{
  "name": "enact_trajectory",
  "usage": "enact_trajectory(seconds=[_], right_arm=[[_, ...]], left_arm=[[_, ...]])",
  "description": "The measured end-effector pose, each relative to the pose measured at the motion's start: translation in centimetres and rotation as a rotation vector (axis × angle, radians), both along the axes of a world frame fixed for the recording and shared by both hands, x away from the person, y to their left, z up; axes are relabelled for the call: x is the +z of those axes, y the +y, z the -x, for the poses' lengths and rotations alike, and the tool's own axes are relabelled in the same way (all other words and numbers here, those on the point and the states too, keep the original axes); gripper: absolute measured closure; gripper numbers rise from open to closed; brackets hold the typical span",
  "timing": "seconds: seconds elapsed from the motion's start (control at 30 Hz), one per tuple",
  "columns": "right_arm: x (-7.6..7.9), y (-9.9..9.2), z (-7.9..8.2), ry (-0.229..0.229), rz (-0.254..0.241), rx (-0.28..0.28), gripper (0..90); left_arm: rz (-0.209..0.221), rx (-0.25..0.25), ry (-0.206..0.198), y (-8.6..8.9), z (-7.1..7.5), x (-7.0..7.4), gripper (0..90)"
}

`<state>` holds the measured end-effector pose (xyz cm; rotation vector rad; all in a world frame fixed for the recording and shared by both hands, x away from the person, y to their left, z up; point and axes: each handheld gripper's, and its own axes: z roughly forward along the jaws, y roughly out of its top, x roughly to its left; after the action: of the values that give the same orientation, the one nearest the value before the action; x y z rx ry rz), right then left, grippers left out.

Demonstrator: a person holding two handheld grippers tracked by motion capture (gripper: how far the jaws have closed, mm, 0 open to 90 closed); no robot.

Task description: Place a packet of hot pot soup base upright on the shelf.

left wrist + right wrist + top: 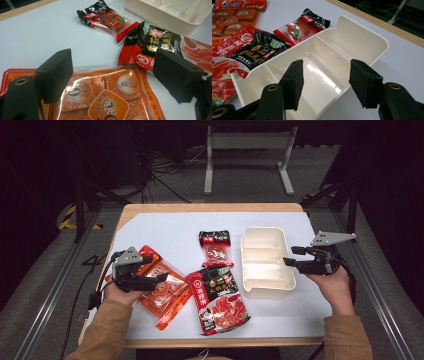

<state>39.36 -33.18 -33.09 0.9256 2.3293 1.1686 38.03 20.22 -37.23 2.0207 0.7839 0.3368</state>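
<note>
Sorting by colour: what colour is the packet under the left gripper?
Orange packet, clearest in the left gripper view.

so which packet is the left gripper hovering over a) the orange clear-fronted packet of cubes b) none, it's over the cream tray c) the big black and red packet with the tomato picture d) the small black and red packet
a: in the left gripper view the open left gripper has its black fingers either side of the orange clear-fronted packet of cubes, not pressing on it.

A lab or recording studio. A white-topped table (165, 227) stands amid dark surroundings, with aluminium framing rails (52, 290) at the sides. Loose cables (165, 170) lie on grey carpet at the upper centre.
</note>
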Motion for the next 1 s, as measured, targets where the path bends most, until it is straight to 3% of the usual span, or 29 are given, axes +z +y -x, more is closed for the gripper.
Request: enact_trajectory(seconds=[0.33,0.43,1.0], right_arm=[[0.1,-0.4,0.0,-0.001,-0.012,-0.013,44.5],[0.1,-0.5,0.1,-0.001,-0.011,-0.014,44.4],[-0.2,-0.8,0.5,0.005,-0.011,-0.029,42.3]], left_arm=[[0.03,-0.033,-0.01,-1.3,0.2,0.5,17.1],[0.046,-0.04,0.008,-1.8,0.0,0.6,17.1],[0.053,-0.077,0.029,-5.2,-0.3,0.8,15.3]])
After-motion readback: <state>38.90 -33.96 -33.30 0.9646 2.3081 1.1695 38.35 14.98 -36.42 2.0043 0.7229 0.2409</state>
